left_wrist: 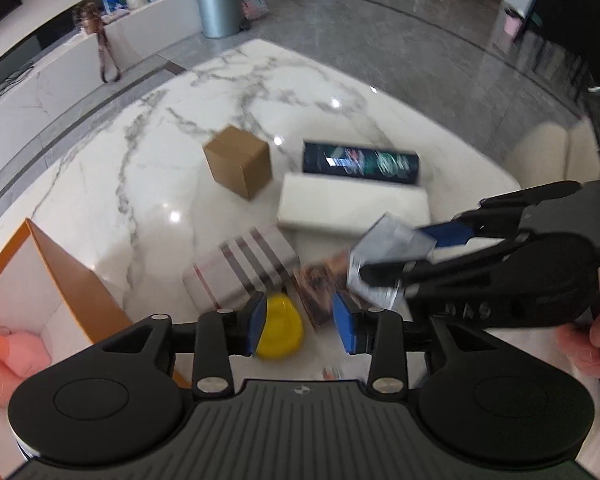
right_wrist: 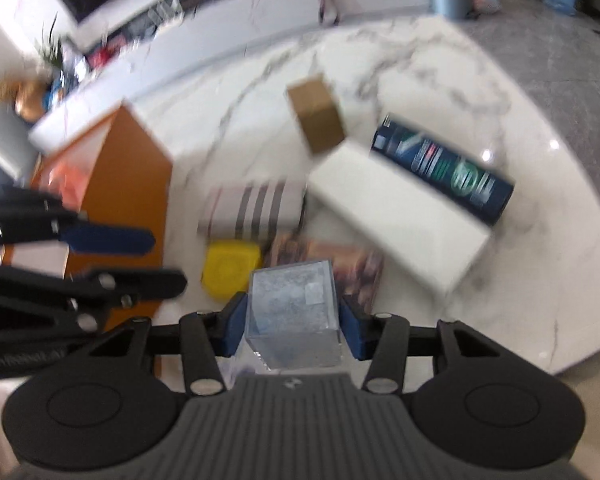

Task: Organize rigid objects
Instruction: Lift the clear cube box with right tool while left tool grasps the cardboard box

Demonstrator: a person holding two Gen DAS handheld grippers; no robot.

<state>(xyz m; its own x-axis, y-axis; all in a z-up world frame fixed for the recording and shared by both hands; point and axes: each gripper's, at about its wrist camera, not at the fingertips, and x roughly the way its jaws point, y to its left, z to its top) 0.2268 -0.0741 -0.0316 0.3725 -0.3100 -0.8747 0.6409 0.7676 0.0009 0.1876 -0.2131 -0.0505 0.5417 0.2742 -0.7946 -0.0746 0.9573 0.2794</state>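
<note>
- While the right gripper (right_wrist: 292, 322) carries a silvery clear box (right_wrist: 291, 312) clamped between its blue fingers (right_wrist: 234, 326), the orange bin (right_wrist: 130, 184) lies off to its left in its own view, beyond the left tool; I judge that is where the box should go.
- From the left wrist view the same box (left_wrist: 384, 264) hangs above the cluttered pile, tilted, with the right fingers (left_wrist: 446, 236) pinching it from the side.
- Left gripper (left_wrist: 300, 328) has its fingers parted and nothing pressed; a yellow container (left_wrist: 280, 328) sits on the bench (left_wrist: 160, 168) just below the gap, closer to the left pad (left_wrist: 257, 326).
- For the yellow container the left hand is plainly the nearer one; the bin's open mouth (left_wrist: 16, 280) lies just to its left.
- Silvery box: roughly cubic, frosted or foil-like faces, a small pale label on one side, hard edges; it should stay firm in the grip.
- Yellow container: squat, rounded corners, glossy plastic; its long axis cannot be told from the blur.
- Striped box (left_wrist: 240, 272), white long box (left_wrist: 352, 206) and dark printed box (left_wrist: 360, 162) lie close behind, brown carton (left_wrist: 238, 162) apart.
</note>
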